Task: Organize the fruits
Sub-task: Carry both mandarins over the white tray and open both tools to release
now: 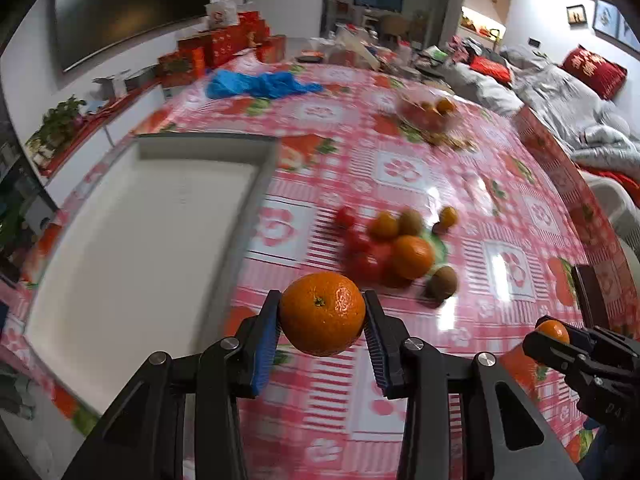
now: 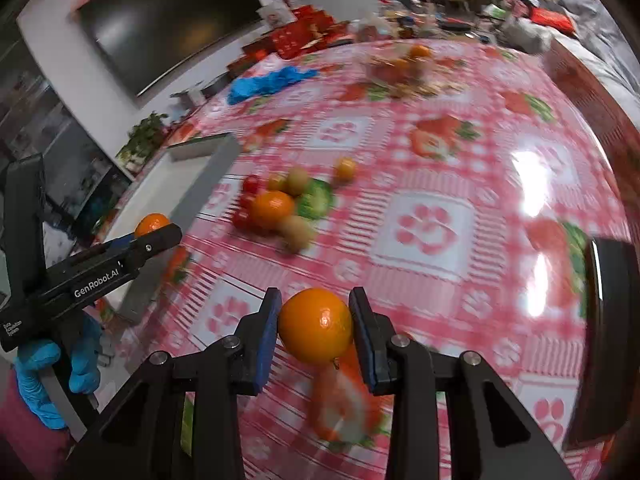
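Note:
My left gripper (image 1: 322,316) is shut on an orange (image 1: 322,314), held above the tablecloth just right of the white tray (image 1: 132,240). My right gripper (image 2: 315,326) is shut on a second orange (image 2: 316,326), also lifted off the table. Each gripper shows in the other view: the right gripper (image 1: 552,334) with its orange at the lower right, the left gripper (image 2: 154,230) with its orange at the left. A pile of fruit (image 1: 400,248) lies beyond: an orange, small oranges, kiwis and red tomatoes. That same pile of fruit (image 2: 280,208) lies mid-table in the right wrist view.
A glass bowl (image 1: 430,114) with fruit stands farther back, and a blue cloth (image 1: 260,84) lies at the far edge. Red gift boxes (image 1: 224,46) line the wall side. A hand in a blue glove (image 2: 44,372) holds the left gripper. A dark object (image 2: 612,320) sits at the right edge.

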A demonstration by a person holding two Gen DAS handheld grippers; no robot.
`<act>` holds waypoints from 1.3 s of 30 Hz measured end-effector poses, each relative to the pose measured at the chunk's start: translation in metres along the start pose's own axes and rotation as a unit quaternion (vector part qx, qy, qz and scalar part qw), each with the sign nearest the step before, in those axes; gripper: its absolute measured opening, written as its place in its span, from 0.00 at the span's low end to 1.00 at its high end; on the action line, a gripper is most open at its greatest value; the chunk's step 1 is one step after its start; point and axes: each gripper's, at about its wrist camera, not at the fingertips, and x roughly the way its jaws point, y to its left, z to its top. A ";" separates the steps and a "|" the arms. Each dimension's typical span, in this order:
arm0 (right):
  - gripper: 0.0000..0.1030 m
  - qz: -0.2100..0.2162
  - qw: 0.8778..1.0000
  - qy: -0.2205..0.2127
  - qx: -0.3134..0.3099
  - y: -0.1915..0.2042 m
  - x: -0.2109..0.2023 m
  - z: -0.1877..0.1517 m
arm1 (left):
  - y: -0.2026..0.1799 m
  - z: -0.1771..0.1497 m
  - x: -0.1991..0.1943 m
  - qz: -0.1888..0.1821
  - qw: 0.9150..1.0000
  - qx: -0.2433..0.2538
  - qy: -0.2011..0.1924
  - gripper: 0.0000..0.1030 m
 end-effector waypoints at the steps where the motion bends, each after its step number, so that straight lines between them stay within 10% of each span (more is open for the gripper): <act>1: 0.37 0.004 1.000 0.001 -0.007 0.006 0.002 0.004 | 0.008 0.001 -0.003 0.003 1.000 -0.004 -0.002 0.40; 21: 0.37 0.081 0.986 0.074 -0.128 0.193 0.110 0.089 | 0.155 0.001 0.006 0.103 0.990 -0.092 -0.018 0.40; 34: 0.38 0.077 0.981 0.124 -0.131 0.212 0.165 0.083 | 0.165 -0.008 0.031 0.099 0.991 -0.095 0.004 0.40; 39: 0.67 0.070 0.982 0.105 -0.137 0.216 0.154 0.086 | 0.160 -0.010 0.031 0.119 0.989 -0.086 0.000 0.51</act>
